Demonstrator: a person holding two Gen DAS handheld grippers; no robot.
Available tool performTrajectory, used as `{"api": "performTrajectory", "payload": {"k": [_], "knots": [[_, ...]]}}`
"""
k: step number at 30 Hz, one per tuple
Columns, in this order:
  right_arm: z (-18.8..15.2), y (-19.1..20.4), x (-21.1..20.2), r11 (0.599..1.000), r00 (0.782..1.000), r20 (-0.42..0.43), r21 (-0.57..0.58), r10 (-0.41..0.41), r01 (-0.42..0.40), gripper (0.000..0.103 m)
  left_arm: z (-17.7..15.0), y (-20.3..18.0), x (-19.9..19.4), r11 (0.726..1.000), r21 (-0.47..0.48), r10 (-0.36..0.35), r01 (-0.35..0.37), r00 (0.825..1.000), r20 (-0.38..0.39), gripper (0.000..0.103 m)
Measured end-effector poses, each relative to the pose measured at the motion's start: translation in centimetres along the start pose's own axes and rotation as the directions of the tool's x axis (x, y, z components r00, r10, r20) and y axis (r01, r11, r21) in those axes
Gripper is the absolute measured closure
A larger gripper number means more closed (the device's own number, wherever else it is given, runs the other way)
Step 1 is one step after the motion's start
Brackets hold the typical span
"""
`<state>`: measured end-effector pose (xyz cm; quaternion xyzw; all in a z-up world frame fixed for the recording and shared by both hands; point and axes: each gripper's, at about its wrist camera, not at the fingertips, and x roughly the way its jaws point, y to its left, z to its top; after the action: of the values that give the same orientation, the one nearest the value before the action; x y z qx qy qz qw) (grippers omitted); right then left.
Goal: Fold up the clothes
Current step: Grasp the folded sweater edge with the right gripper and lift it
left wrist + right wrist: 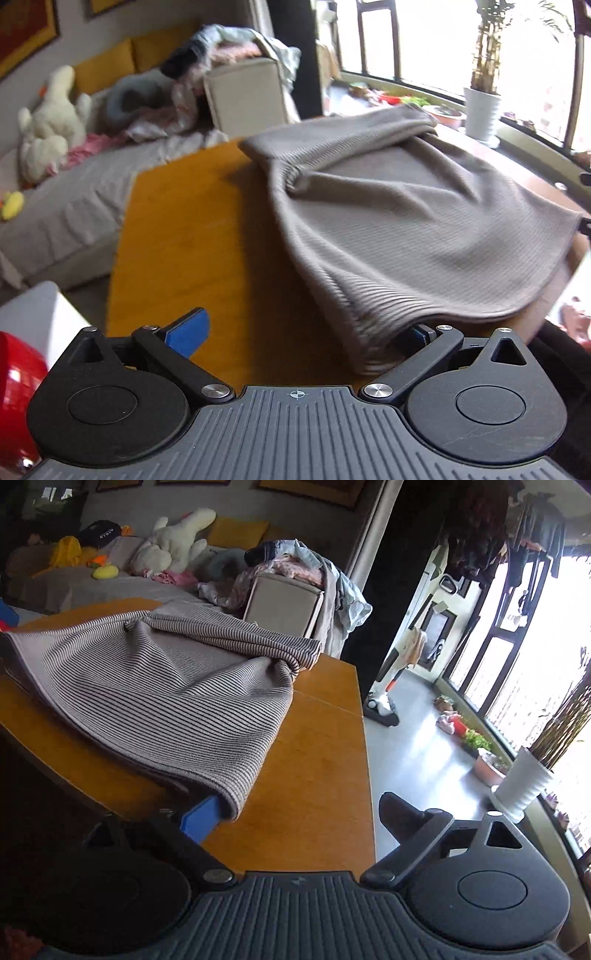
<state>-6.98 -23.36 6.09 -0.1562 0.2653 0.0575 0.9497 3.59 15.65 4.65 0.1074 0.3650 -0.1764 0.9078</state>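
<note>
Striped grey knit garment [166, 686] drapes over the inner finger of each of my grippers, and from there it spreads across the table. My left gripper [299, 332] stands wide apart: one blue pad [188, 332] hangs bare over the wood, while the other finger is buried under the hem of the cloth, so nothing is pinched between the two. My right gripper [299, 812] is spread just as wide; its blue pad [199, 821] sits tucked under the near corner of the fabric, and its black outer finger [406, 812] juts out past the table edge, over the floor. I see no clamping on either side, only cloth resting on one finger each.

Outward, the garment lies folded over itself in a loose heap, a rolled band along its far side, on the orange-brown wooden table [314, 775]. Beyond the table is a grey sofa [74, 199] with a white plush toy [51, 122], yellow cushions [107, 70] and a pile of laundry [295, 568] heaped on a beige box. To the right, tall dark-framed windows [517, 646] let in bright light over a grey floor [417, 746], with a white ribbed plant pot [521, 786] near the glass.
</note>
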Motion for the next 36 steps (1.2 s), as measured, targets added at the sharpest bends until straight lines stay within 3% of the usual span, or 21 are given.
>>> {"api": "performTrajectory", "payload": {"k": [2, 6, 10, 14, 16, 19, 22, 26, 28, 30, 32, 34, 36], "knots": [[0.7, -1.3, -1.3, 0.996, 0.998, 0.036, 0.061, 0.058, -0.06, 0.005, 0.5, -0.1, -0.8, 0.997, 0.003, -0.082, 0.082, 0.996, 0.017, 0.0], [3.0, -3.9, -2.6, 0.973, 0.982, 0.148, 0.182, 0.114, -0.14, 0.0, 3.0, 0.1, -3.2, 0.986, -0.003, -0.163, 0.165, 0.977, 0.141, 0.0], [6.2, -4.1, 0.1, 0.95, 0.964, 0.218, 0.237, 0.152, -0.203, 0.0, 6.3, -0.3, -2.6, 0.979, -0.024, -0.192, 0.203, 0.953, 0.236, 0.0], [9.3, -2.6, 5.3, 0.907, 0.939, 0.253, 0.291, 0.234, -0.304, 0.0, 9.0, -1.4, 1.7, 0.973, -0.05, -0.21, 0.227, 0.949, 0.235, 0.0], [10.4, -2.0, 8.3, 0.873, 0.926, 0.263, 0.337, 0.271, -0.352, 0.0, 9.9, -1.7, 4.6, 0.97, -0.082, -0.208, 0.228, 0.957, 0.205, 0.0], [10.8, -1.2, 12.4, 0.846, 0.94, 0.229, 0.42, 0.253, -0.33, 0.0, 10.8, -1.4, 8.9, 0.966, -0.141, -0.195, 0.217, 0.969, 0.153, 0.0], [10.0, -0.9, 15.0, 0.817, 0.94, 0.16, 0.466, 0.301, -0.341, 0.0, 11.3, -0.5, 12.1, 0.964, -0.19, -0.17, 0.187, 0.98, 0.1, 0.0], [8.9, -1.8, 17.1, 0.75, 0.925, 0.073, 0.563, 0.374, -0.348, 0.0, 10.9, 2.0, 14.6, 0.969, -0.232, -0.071, 0.082, 0.996, 0.056, 0.0], [8.5, -2.5, 17.7, 0.705, 0.91, 0.085, 0.604, 0.405, -0.371, 0.0, 10.5, 3.7, 15.4, 0.959, -0.281, -0.039, 0.048, 0.999, 0.036, 0.0], [8.3, -2.9, 17.8, 0.681, 0.9, 0.093, 0.621, 0.426, -0.387, 0.0, 9.9, 5.5, 16.0, 0.946, -0.318, 0.064, -0.055, 0.998, 0.018, 0.0], [8.5, -2.9, 18.0, 0.686, 0.894, 0.08, 0.612, 0.441, -0.394, 0.0, 9.7, 7.1, 15.8, 0.931, -0.355, 0.089, -0.079, 0.996, 0.013, 0.0], [8.9, -2.7, 18.1, 0.702, 0.888, 0.058, 0.59, 0.456, -0.399, 0.0, 9.8, 8.1, 14.8, 0.914, -0.404, 0.045, -0.03, 0.999, 0.028, 0.0], [9.6, -2.2, 18.5, 0.732, 0.878, 0.027, 0.541, 0.477, -0.414, 0.0, 10.6, 7.9, 13.3, 0.915, -0.402, 0.002, 0.03, 0.997, 0.079, 0.0]]}}
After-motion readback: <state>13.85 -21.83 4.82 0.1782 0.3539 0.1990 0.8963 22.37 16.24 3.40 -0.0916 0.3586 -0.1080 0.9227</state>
